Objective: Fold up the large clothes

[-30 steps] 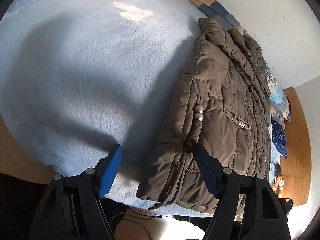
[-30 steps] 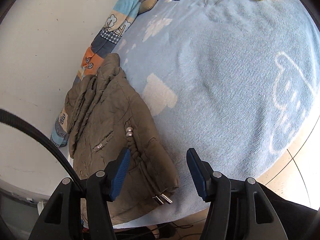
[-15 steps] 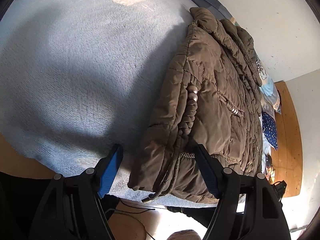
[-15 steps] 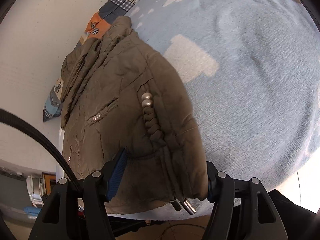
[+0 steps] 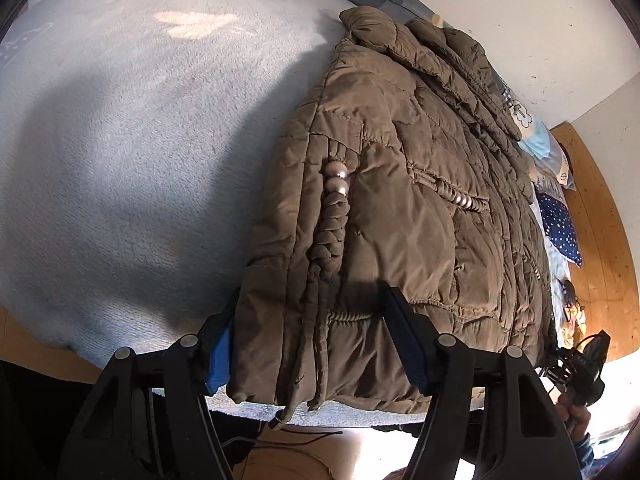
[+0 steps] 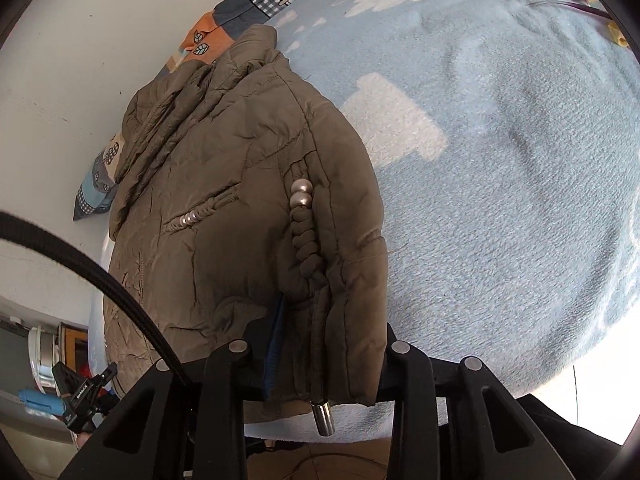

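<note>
The folded brown quilted puffer jacket is spread on the bed's light blue fleece blanket — its near hem is straddled by the left tool, jaws closing, and is clamped by the closing right tool.

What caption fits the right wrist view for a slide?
Right gripper closing on the hem of a brown padded jacket lying on a light blue blanket.

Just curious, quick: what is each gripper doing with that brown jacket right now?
Left gripper: closing around the jacket's hem, which sits between its fingers.
Right gripper: closing, pinching the jacket's hem corner.
</note>
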